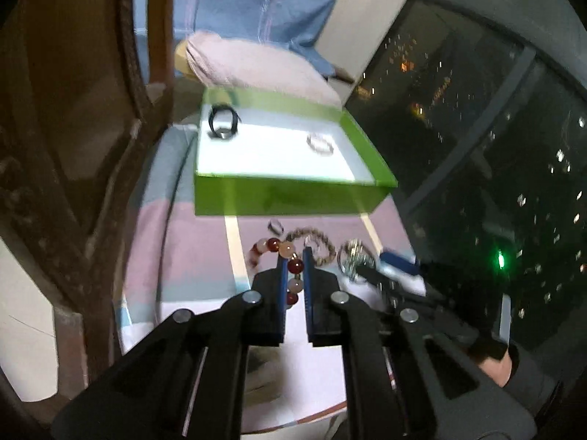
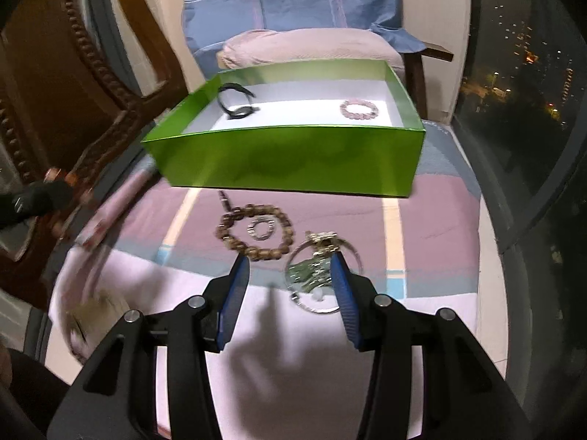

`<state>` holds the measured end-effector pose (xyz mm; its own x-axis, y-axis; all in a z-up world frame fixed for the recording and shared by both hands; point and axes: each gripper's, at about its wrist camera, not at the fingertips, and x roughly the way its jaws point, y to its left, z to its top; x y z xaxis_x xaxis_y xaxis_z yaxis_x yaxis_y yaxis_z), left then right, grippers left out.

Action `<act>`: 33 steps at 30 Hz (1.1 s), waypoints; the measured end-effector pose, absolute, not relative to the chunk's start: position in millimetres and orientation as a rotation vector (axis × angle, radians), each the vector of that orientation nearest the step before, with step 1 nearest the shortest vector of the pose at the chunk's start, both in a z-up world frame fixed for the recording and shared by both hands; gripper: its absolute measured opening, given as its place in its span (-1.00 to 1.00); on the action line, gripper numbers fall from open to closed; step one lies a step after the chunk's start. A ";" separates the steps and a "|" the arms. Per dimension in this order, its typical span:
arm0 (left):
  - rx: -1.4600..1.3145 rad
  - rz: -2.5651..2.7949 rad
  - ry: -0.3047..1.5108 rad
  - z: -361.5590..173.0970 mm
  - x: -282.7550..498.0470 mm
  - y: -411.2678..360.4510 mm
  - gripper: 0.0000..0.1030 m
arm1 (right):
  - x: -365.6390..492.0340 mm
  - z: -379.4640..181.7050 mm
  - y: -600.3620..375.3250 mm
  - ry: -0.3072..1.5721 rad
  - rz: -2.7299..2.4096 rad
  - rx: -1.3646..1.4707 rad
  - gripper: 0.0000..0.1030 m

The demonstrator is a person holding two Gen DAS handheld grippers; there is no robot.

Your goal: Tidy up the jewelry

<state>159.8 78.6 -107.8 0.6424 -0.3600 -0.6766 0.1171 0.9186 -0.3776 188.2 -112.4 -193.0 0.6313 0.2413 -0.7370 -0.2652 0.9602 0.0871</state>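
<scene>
Here the left gripper (image 1: 297, 256) has its fingers closed on the red bead bracelet (image 1: 293, 266); the green box (image 1: 293, 192) lies straight ahead at the bed's far edge. Right gripper (image 2: 290, 267), fingers open, straddles the keyring (image 2: 319, 271).

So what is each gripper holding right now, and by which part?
The left gripper is shut on the red and peach bead bracelet, pinching one side of its loop. The right gripper is open above the silver bangle, holding nothing.

No text, label or number is legible on anything here.
</scene>
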 end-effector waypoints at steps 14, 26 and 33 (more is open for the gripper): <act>-0.346 -0.296 0.622 -58.3 131.2 103.5 -0.85 | 140.7 -220.2 -12.3 0.923 0.540 0.057 0.26; -0.344 -0.280 0.610 -50.1 122.9 112.7 -0.85 | 176.7 -243.2 64.9 0.961 0.568 -0.122 -0.64; -0.337 -0.281 0.593 -44.4 116.7 111.0 -0.85 | 148.9 -200.2 -6.0 0.861 0.433 -0.053 -0.65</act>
